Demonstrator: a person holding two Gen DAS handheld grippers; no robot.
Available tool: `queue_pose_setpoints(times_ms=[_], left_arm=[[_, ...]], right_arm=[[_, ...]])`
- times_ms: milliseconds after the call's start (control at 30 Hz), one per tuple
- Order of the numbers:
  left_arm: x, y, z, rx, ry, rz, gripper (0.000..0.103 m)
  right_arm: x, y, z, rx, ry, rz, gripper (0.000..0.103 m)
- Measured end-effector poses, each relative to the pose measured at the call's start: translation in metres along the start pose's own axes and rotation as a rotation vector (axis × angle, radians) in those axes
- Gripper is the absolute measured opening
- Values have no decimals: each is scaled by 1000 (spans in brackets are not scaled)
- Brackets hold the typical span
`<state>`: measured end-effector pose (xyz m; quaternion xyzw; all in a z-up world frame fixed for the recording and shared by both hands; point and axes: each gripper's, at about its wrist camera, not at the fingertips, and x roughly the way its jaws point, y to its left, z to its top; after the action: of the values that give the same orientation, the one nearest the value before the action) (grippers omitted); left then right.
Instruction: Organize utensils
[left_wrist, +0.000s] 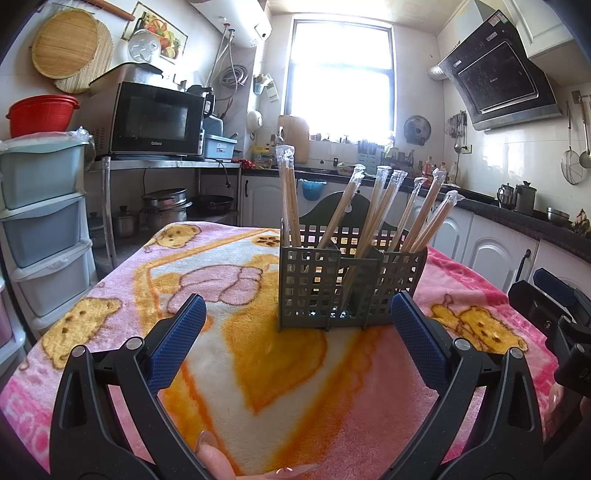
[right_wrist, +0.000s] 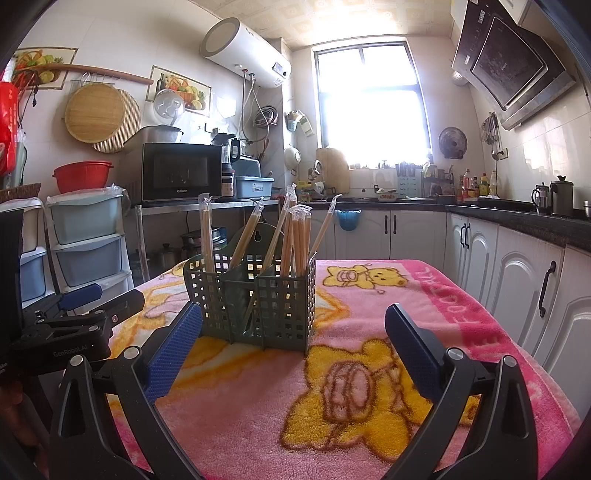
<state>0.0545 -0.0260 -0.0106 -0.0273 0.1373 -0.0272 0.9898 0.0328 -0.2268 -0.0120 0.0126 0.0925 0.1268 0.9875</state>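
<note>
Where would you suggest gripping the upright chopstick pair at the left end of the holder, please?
Grip the upright pair on its wrapped shaft above the holder rim, below the crinkled tip. Come from the left side with the open left claw: that pair stands near vertical and apart from the leaning pairs, so the left is probably clearest.

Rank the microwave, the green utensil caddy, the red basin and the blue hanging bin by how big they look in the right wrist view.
1. green utensil caddy, though it is nearest
2. microwave
3. red basin
4. blue hanging bin
</note>
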Motion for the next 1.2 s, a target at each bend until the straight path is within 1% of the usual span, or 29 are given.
queue_pose_setpoints(times_ms=[433, 633, 833, 967, 1033, 1100, 1133, 1167, 1200], left_arm=[[3, 0, 0, 1, 8, 3, 93], [9, 3, -1, -7, 35, 17, 93], [14, 0, -2, 14, 64, 89, 93], [16, 2, -3, 5, 79, 102, 93], [19, 9, -1, -19, 111, 103, 93], [32, 26, 5, -47, 206, 112, 93], [37, 36, 8, -68, 235, 111, 93], [46, 53, 11, -96, 281, 121, 93], [57, 70, 13, -111, 348, 147, 93]], right_arm=[[0, 0, -1, 1, 1, -2, 97], [1, 0, -2, 2, -1, -7, 97], [1, 0, -2, 9, 1, -14, 97], [2, -3, -1, 19, 7, -16, 97], [4, -8, 1, 40, 25, -29, 97], [9, -21, 5, 76, 67, -80, 97], [13, -33, 8, 99, 102, -117, 97], [19, -46, 11, 112, 146, -153, 97], [25, -55, 12, 118, 184, -185, 97]])
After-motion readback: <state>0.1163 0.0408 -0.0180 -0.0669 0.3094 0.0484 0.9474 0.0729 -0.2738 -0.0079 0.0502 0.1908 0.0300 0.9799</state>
